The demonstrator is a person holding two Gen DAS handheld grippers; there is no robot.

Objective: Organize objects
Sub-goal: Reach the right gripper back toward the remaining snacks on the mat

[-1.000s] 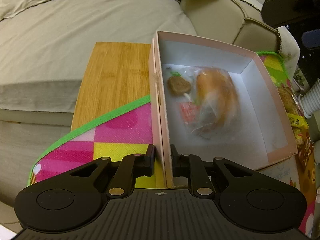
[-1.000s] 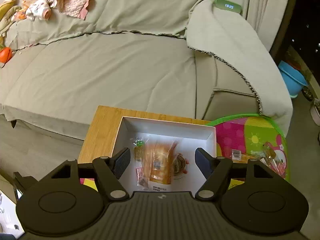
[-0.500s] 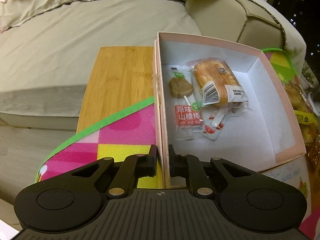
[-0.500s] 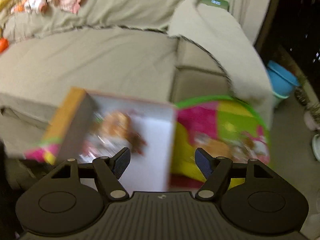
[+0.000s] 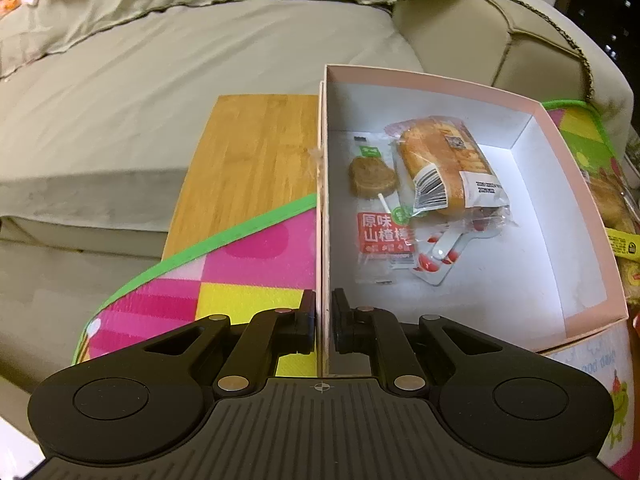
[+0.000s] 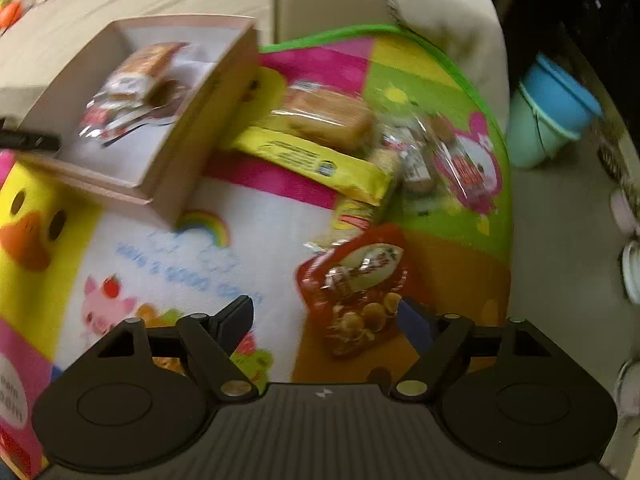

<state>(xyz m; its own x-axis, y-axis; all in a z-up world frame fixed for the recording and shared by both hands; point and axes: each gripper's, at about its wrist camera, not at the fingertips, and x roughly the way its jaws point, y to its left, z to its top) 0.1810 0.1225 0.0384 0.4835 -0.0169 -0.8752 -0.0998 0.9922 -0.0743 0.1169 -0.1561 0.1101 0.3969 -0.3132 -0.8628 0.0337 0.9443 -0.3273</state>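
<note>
Left gripper [image 5: 323, 320] still clenched on pink cardboard box [image 5: 448, 84] wall, crinkly bread packet [image 5: 444, 164] inside, right gripper [image 6: 326, 320] swung over glossy mat [image 6: 248, 248], jaws spread, red snack bag [image 6: 356, 284] between.

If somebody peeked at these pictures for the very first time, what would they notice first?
Probably the pink box with a wrapped bread bun and a hawthorn lollipop inside; the left hand-held gripper pinches its near wall. Next, the bright cartoon mat, where a red snack bag lies just ahead of the open right hand-held gripper.
</note>
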